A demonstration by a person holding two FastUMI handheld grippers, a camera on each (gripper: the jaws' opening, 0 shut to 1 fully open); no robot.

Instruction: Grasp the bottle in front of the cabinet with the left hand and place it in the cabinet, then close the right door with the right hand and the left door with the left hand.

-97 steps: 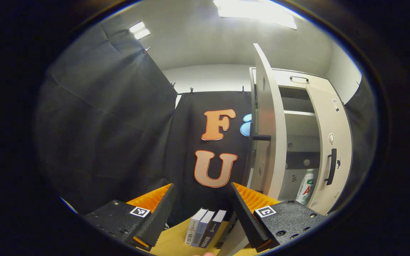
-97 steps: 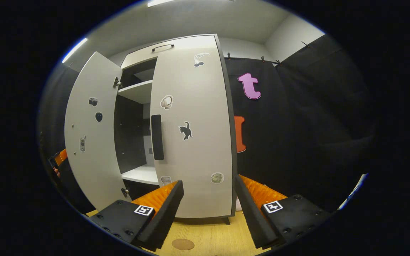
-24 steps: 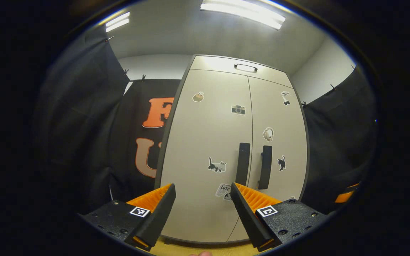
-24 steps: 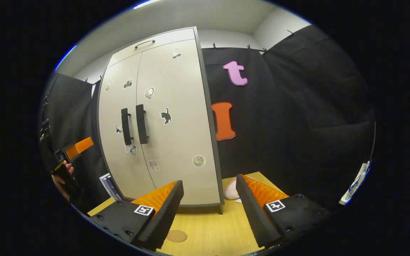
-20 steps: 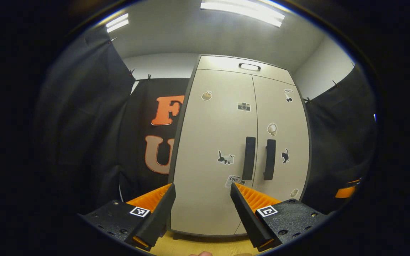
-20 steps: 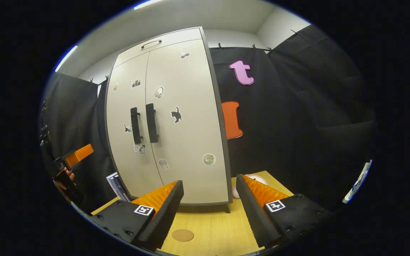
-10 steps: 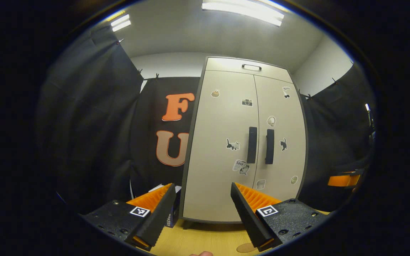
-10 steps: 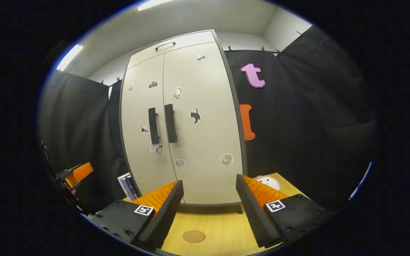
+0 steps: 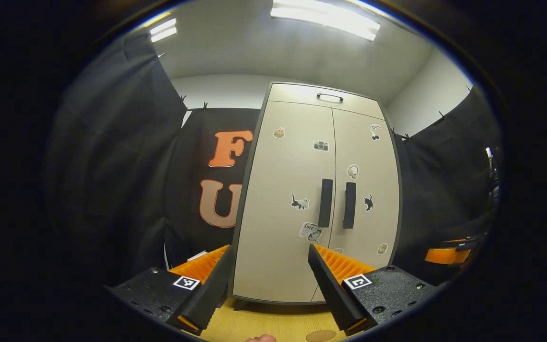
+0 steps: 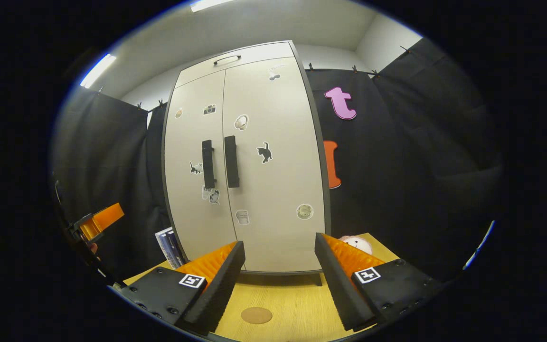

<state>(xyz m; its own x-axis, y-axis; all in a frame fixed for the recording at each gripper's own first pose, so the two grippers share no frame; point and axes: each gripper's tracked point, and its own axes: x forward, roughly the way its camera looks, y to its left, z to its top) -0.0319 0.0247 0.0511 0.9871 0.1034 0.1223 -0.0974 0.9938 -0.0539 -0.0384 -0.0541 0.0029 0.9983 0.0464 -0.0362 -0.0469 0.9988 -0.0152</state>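
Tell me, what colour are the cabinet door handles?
Black handles, clearest in the right gripper view.

A light wooden table (image 10: 292,304) carries the closed, 2-door cabinet (image 10: 273,190); beside it stand upright books (image 10: 169,247) (leaning slightly), a pale plush toy (image 10: 356,243) at the other side, and 1 round coaster (image 10: 256,315) in front.

Your right tongs (image 10: 279,280) hang spread above the counter (image 10: 287,304), gripping nothing. Ahead, the cabinet (image 10: 273,190) stands with both doors shut. Books (image 10: 169,247) lean at its left; a round coaster (image 10: 256,315) lies below.
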